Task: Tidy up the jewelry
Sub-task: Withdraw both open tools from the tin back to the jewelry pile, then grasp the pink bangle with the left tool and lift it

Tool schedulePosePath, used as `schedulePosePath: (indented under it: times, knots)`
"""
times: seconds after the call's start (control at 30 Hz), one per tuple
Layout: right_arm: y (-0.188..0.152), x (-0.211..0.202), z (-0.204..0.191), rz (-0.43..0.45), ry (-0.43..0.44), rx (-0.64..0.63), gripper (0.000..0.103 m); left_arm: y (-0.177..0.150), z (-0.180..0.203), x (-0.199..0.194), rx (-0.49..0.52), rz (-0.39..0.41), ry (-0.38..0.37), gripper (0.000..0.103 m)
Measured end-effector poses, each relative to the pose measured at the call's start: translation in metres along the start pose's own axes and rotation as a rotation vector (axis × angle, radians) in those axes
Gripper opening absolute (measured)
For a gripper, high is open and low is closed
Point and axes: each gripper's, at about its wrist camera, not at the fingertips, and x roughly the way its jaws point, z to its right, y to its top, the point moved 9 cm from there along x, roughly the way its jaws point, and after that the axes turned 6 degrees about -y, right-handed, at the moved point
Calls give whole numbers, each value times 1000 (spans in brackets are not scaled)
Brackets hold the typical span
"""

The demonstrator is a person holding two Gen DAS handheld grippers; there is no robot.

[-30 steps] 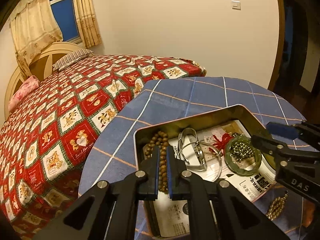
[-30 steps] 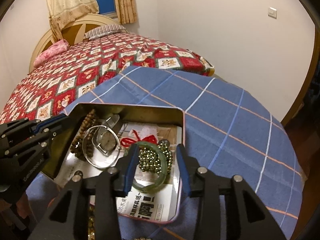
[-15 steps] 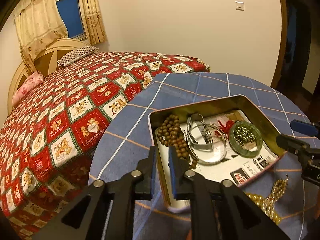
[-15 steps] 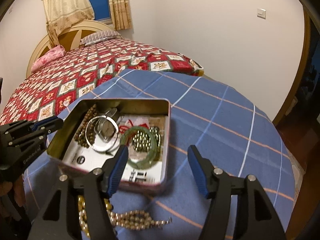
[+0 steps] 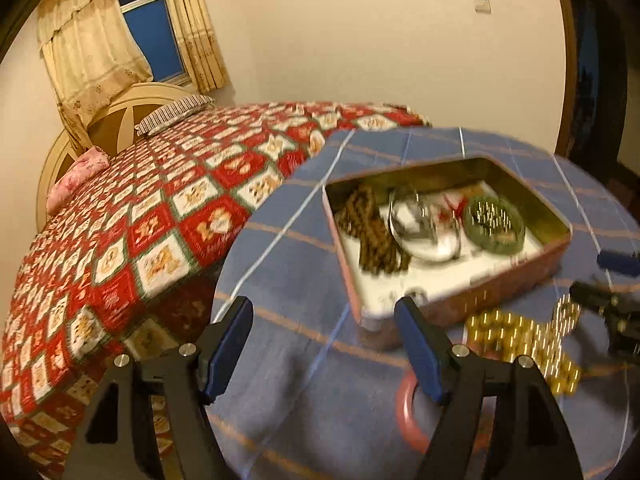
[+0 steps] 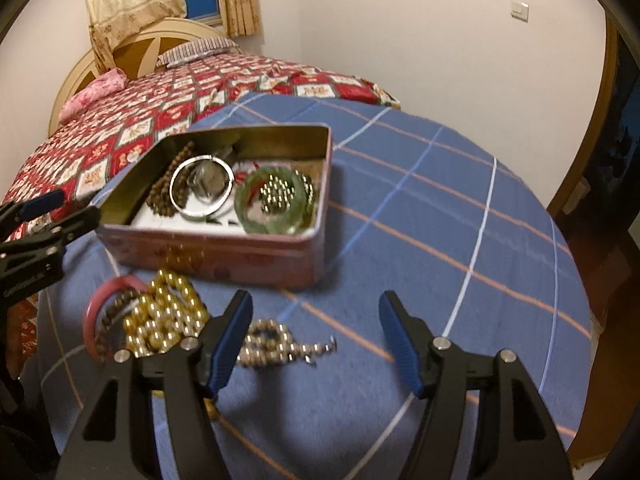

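Observation:
A pink metal tin [image 6: 216, 248] [image 5: 460, 308] stands on the round blue plaid table [image 6: 420, 240]. It holds brown wooden beads [image 6: 168, 188], a silver bangle [image 6: 202, 186], a watch and a green bangle [image 6: 272, 204] around dark metal beads. On the cloth in front of the tin lie a pink bangle [image 6: 96, 312] [image 5: 404, 412], gold beads [image 6: 164, 320] [image 5: 520, 336] and a silvery bead bracelet [image 6: 276, 346]. My left gripper [image 5: 324, 344] is open and empty before the tin's near corner. My right gripper [image 6: 316, 340] is open and empty, above the cloth just right of the silvery bracelet.
A bed with a red patterned quilt [image 5: 140, 232] lies beyond the table's left edge, with a wooden headboard and curtained window behind. A dark door frame [image 6: 600, 140] stands at the right. The table edge [image 6: 576, 320] curves close on the right.
Both grippers have pulled back from the tin towards the table's front. The left gripper has gone from shut to open. The right gripper has opened wider. The loose jewelry before the tin came into view.

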Motion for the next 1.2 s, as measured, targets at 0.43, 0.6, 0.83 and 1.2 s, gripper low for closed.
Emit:
schedulePosePath:
  times: [0.43,0.6,0.83,1.2]
  knots:
    - [-14,-7,-6,-11,-2,-20,69,-32,12,-11,1,-28,-40,73]
    - [-15,-8,-5,-7,-10,-16,73,-42,20,0,2,-73,-66,73]
    - [-17,-5,-5,-18,-10,-15,73,-50,29,12,21,-88,-93,70]
    - [-18,-4,-3,-25,-7,-5,73,-44,51,-7,70,-54,-210,9]
